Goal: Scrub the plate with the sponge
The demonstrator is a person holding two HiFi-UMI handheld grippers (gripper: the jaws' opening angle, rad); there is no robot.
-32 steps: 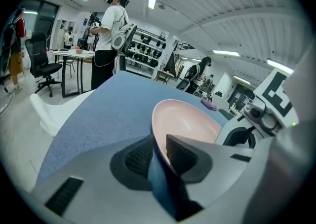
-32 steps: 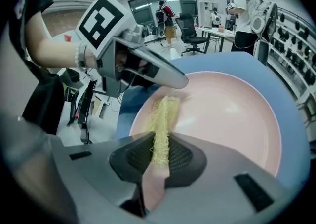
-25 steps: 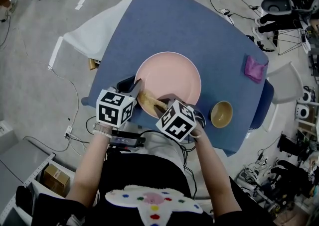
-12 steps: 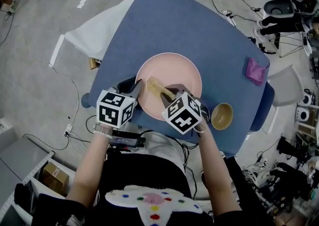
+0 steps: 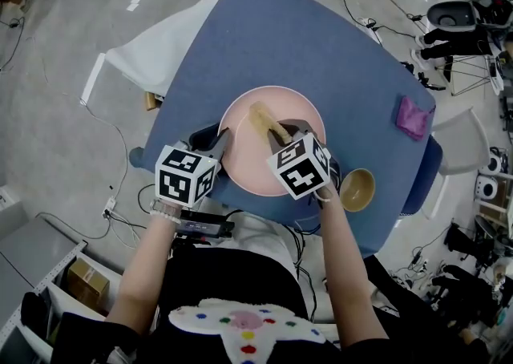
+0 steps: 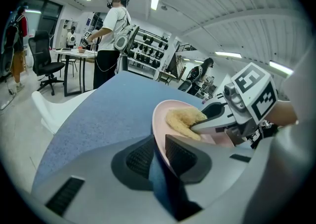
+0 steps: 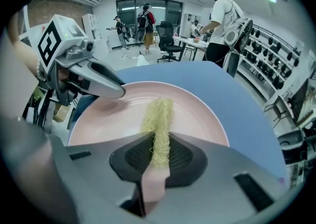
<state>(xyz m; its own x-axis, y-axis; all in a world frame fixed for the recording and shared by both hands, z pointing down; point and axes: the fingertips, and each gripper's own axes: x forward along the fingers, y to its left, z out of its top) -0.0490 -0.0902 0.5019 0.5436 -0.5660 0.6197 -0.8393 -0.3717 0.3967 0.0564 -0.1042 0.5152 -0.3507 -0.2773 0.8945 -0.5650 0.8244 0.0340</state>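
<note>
A pink plate (image 5: 296,114) lies on the blue table (image 5: 280,34). My left gripper (image 5: 218,144) is shut on the plate's near left rim (image 6: 159,134). A yellow sponge (image 5: 263,123) lies pressed flat on the plate's middle, and my right gripper (image 5: 280,136) is shut on it. In the right gripper view the sponge (image 7: 159,119) runs out from between the jaws across the plate (image 7: 197,114). In the left gripper view the sponge (image 6: 183,118) shows at the tip of the right gripper (image 6: 205,119).
A small tan bowl (image 5: 357,186) stands right of the plate near the table's front edge. A purple cloth (image 5: 412,116) lies at the far right edge. A white chair (image 5: 148,54) stands left of the table. People stand at desks in the background.
My right gripper has dragged the sponge from the plate's near left rim toward its middle, up and to the right. The left gripper has kept its hold on the rim.
</note>
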